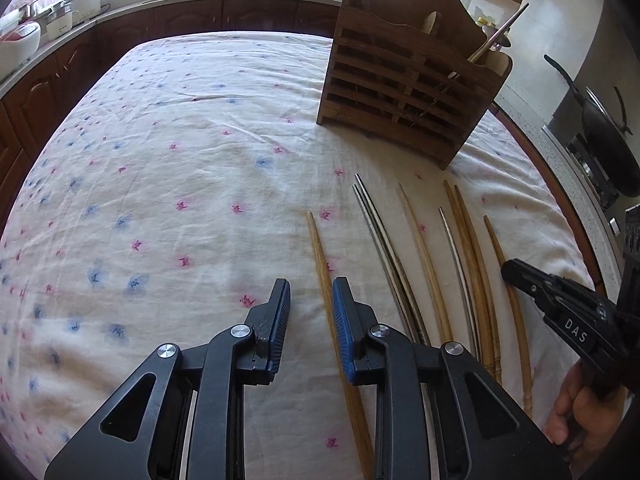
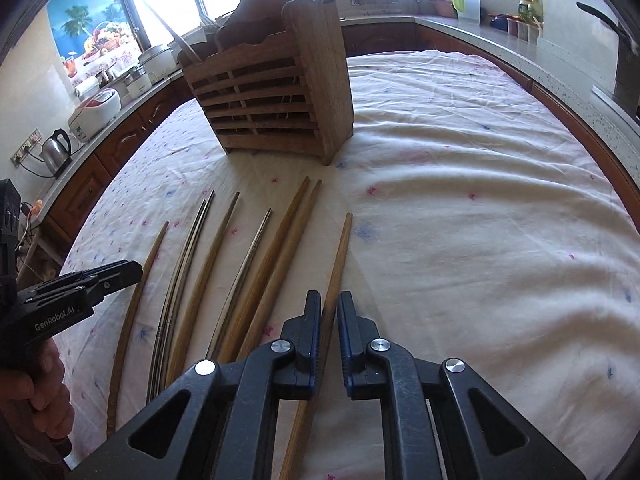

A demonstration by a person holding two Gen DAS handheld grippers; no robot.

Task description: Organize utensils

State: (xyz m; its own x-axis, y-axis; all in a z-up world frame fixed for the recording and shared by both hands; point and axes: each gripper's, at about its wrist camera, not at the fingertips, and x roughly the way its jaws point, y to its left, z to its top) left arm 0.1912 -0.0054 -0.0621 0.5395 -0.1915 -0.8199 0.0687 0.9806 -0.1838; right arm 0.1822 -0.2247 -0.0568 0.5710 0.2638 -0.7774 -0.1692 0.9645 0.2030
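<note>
Several wooden and metal chopsticks lie side by side on the flowered cloth, in front of a slatted wooden holder [image 1: 400, 92] [image 2: 272, 96] that has a few utensils in it. My left gripper [image 1: 312, 304] [image 2: 120, 272] is open around the leftmost wooden chopstick [image 1: 316, 240]. The stick lies against the right pad and there is a gap to the left pad. My right gripper [image 2: 330, 312] [image 1: 510, 270] is shut on the rightmost wooden chopstick [image 2: 342, 248], low over the cloth. Between the two grippers lie a metal pair [image 1: 376, 224] and more wooden sticks.
The cloth-covered table [image 2: 480, 200] stretches wide to the right of the holder. Its wooden rim [image 1: 560, 208] curves along the right side. Counters around it carry a rice cooker [image 2: 96, 112], a kettle [image 2: 56, 152] and a black wok [image 1: 600, 128]. A hand [image 1: 580, 408] grips the right tool.
</note>
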